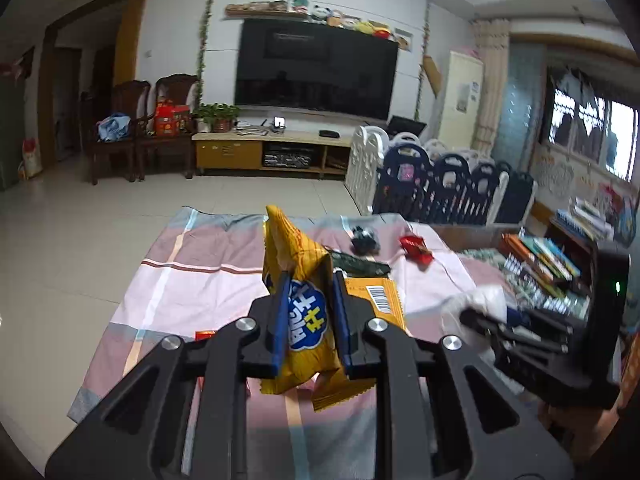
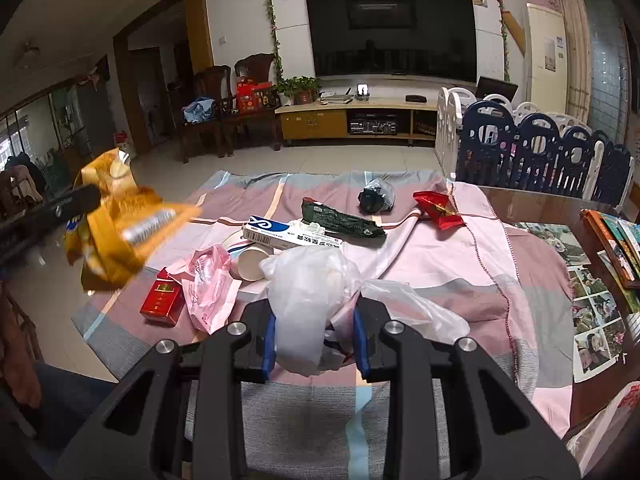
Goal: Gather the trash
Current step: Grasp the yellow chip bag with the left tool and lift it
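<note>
My left gripper is shut on a yellow snack bag and holds it above the cloth-covered table. The bag also shows blurred at the left of the right wrist view. My right gripper is shut on a clear plastic bag over the near part of the table; it shows at the right of the left wrist view. On the cloth lie a red cigarette pack, a pink plastic bag, a paper cup, a toothpaste box, a dark green wrapper, a dark crumpled bag and a red wrapper.
Books and photo sheets lie on the table's right side. A blue-and-white playpen fence stands behind the table. A TV stand and wooden chairs line the far wall across tiled floor.
</note>
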Action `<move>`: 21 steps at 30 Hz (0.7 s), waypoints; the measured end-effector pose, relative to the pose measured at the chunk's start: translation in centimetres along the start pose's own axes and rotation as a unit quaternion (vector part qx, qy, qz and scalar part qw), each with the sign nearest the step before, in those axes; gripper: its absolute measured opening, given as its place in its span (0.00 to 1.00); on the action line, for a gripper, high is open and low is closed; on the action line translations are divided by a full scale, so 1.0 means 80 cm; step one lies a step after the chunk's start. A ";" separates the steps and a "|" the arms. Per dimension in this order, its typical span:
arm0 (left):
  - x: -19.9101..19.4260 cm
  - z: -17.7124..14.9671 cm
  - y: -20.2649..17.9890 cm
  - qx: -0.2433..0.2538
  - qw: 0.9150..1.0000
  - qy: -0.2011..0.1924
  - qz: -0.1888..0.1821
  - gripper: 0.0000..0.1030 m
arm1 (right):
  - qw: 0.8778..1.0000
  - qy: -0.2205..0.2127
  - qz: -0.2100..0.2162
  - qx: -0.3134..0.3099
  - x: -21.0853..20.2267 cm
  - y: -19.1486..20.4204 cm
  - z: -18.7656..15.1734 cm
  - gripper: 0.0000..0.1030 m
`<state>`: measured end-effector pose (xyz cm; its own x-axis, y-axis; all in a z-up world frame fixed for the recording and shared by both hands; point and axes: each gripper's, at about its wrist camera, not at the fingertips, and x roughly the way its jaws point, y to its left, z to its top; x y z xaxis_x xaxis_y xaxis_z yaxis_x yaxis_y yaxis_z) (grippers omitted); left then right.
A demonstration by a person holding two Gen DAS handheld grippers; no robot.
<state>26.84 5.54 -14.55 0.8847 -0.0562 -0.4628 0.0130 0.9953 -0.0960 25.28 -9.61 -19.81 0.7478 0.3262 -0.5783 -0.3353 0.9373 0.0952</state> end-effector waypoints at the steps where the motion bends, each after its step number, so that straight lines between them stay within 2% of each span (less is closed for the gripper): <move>1: 0.000 -0.003 -0.006 0.009 1.000 0.003 0.001 0.21 | 1.000 -0.003 -0.003 -0.002 -0.001 0.001 -0.001 0.30; 6: 0.009 -0.011 -0.003 0.014 1.000 0.022 0.002 0.22 | 1.000 -0.010 -0.013 0.003 -0.003 -0.004 0.001 0.30; 10: 0.025 -0.017 0.004 0.006 0.999 0.052 0.004 0.22 | 1.000 -0.012 -0.014 0.007 -0.002 -0.007 0.002 0.30; 21: 0.029 -0.023 -0.001 0.016 0.998 0.063 0.008 0.23 | 1.000 -0.009 -0.013 0.008 0.000 -0.007 0.001 0.30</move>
<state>28.03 5.19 -17.26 0.8189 -0.0488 -0.5719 0.0165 0.9980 -0.0615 25.49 -10.14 -19.81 0.7664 0.3044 -0.5657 -0.3074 0.9470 0.0931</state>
